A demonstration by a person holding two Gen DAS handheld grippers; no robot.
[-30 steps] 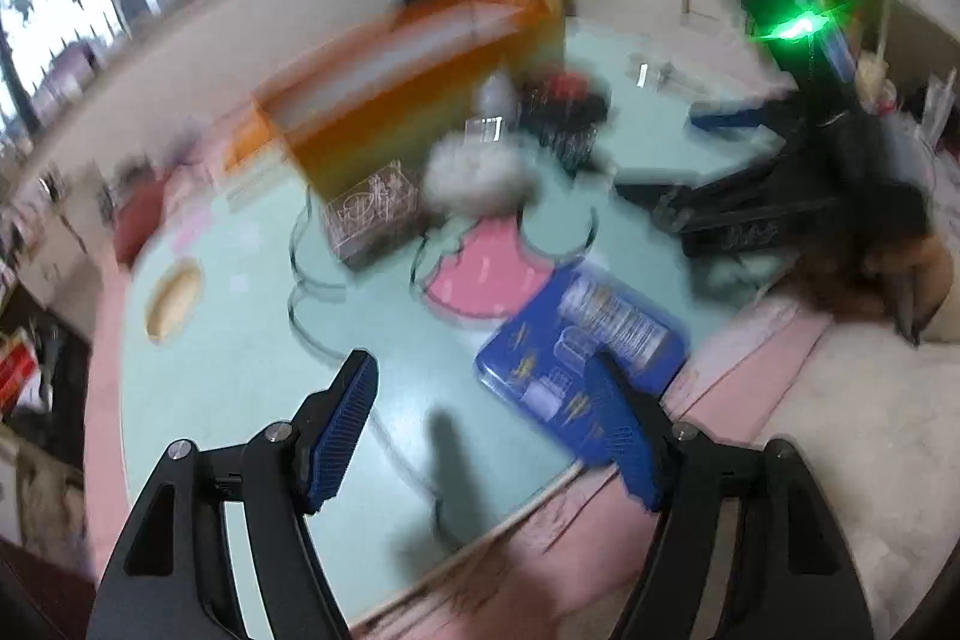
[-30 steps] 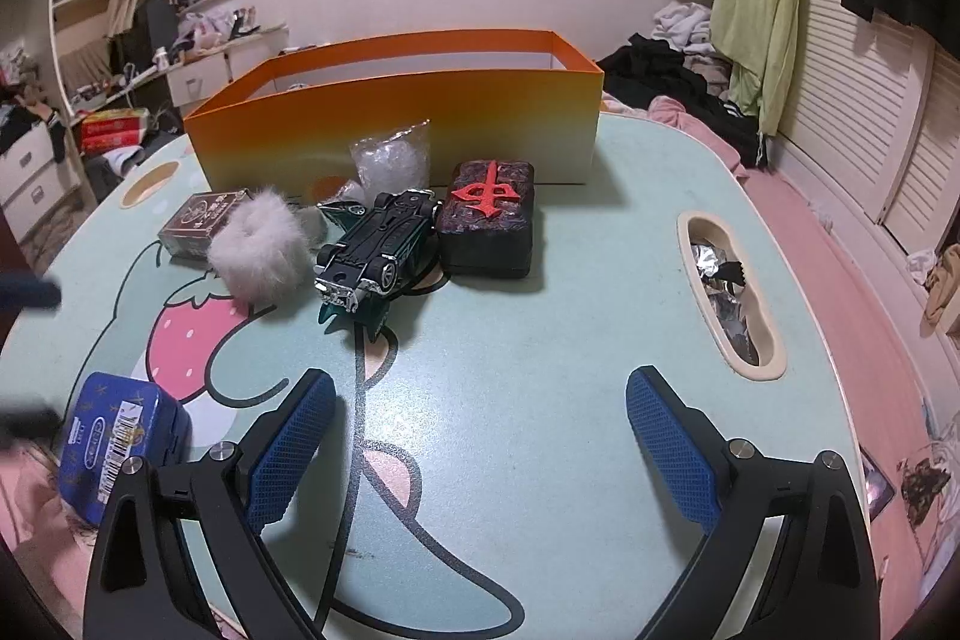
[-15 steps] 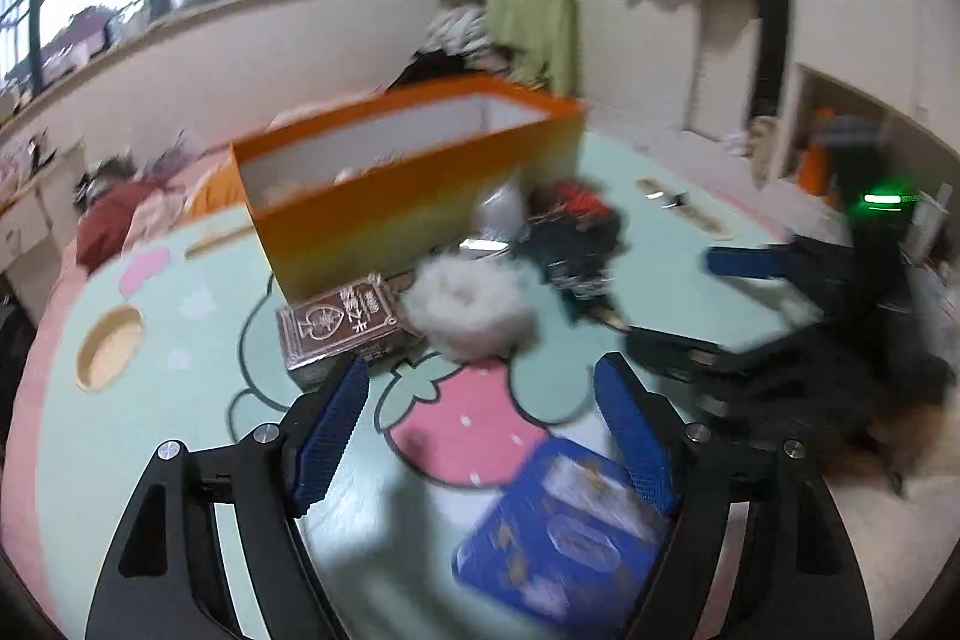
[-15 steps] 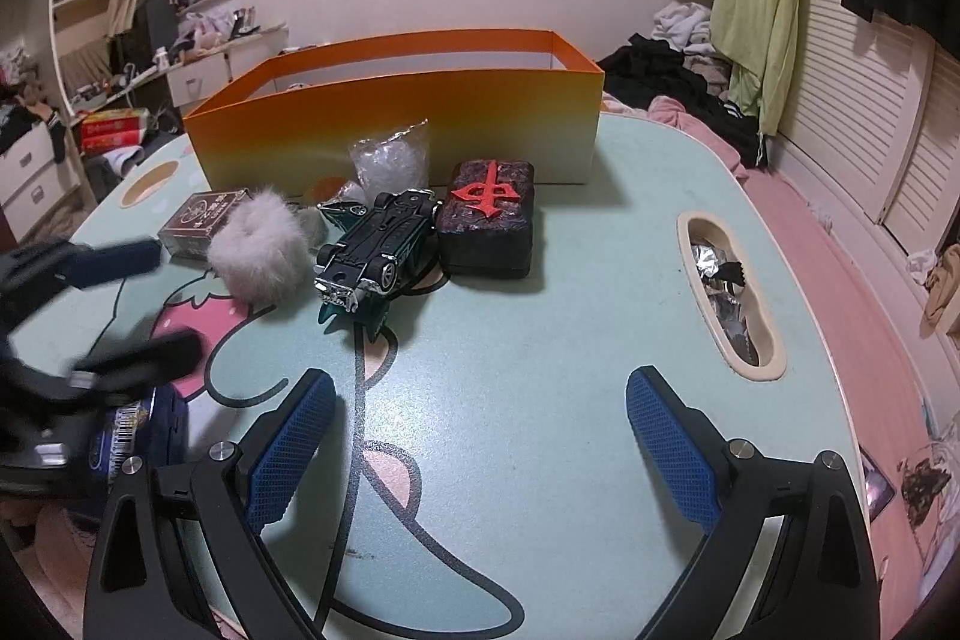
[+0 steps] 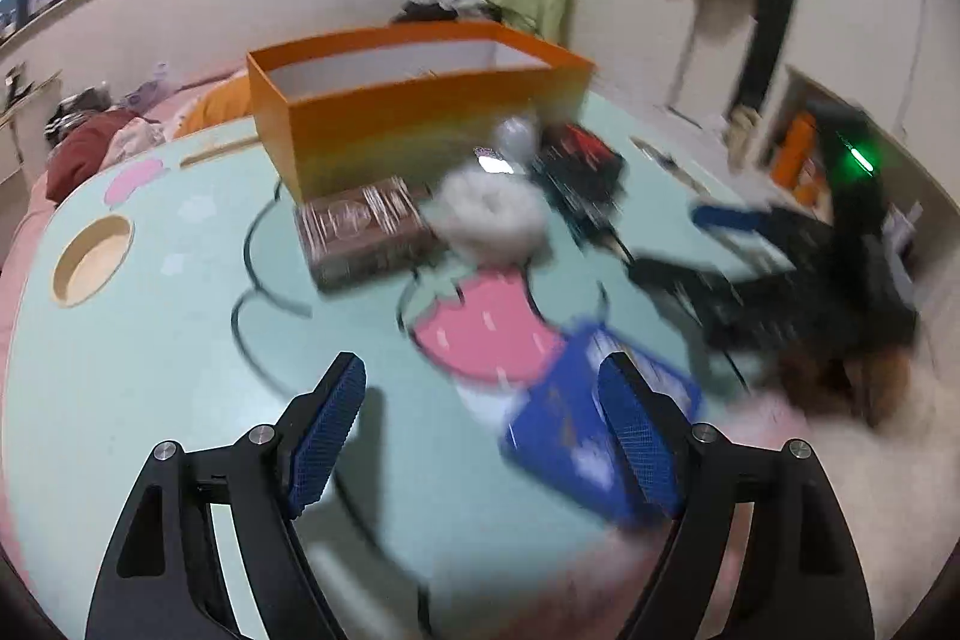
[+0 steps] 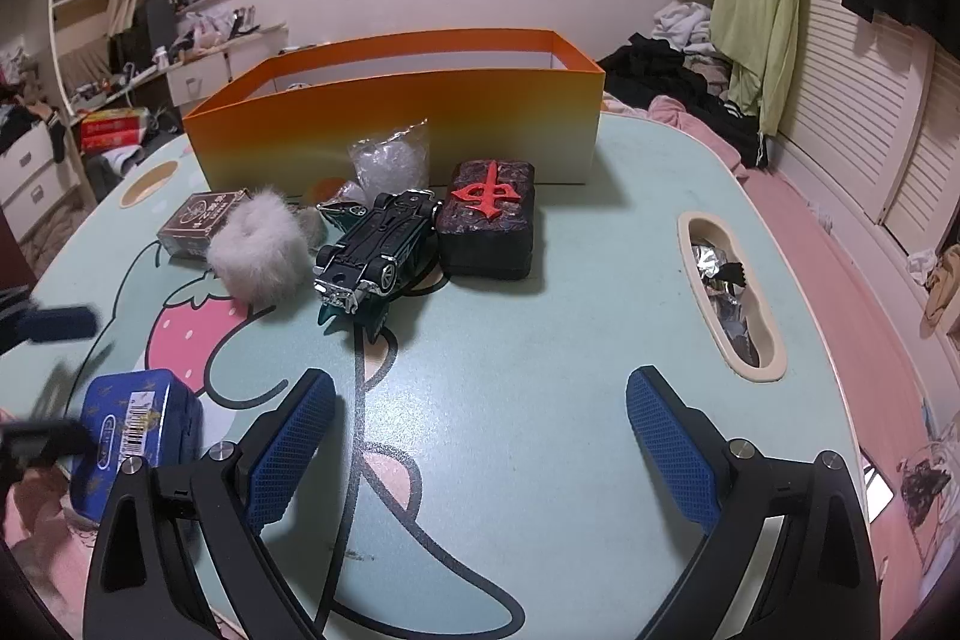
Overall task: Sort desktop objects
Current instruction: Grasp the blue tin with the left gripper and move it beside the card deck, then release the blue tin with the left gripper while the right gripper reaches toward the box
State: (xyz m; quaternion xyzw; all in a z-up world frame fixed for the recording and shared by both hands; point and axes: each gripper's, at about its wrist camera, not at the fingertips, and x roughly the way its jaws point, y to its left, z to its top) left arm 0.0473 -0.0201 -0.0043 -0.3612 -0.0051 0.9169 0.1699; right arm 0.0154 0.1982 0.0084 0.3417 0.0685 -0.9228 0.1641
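An orange box (image 6: 396, 124) stands at the back of the mint table (image 6: 540, 340). In front of it lie a brown card box (image 6: 201, 220), a white fluffy pom (image 6: 258, 250), a dark toy car (image 6: 378, 250), a clear plastic bag (image 6: 387, 160) and a dark block with a red character (image 6: 486, 217). A blue tin (image 6: 135, 421) lies at the near left edge. My right gripper (image 6: 480, 436) is open and empty above the table's front. My left gripper (image 5: 480, 424) is open and empty, with the blue tin (image 5: 576, 430) just ahead of its right finger (image 5: 636, 436). The left view is blurred.
A slot in the table (image 6: 729, 298) on the right holds foil scraps. A round cup hole (image 5: 90, 259) sits at the table's left. Clothes and furniture surround the table. The right gripper shows in the left wrist view (image 5: 750, 250), blurred.
My left gripper has swung around over the table's left edge and now faces the orange box, with the blue tin close by its right finger. My right gripper has not moved.
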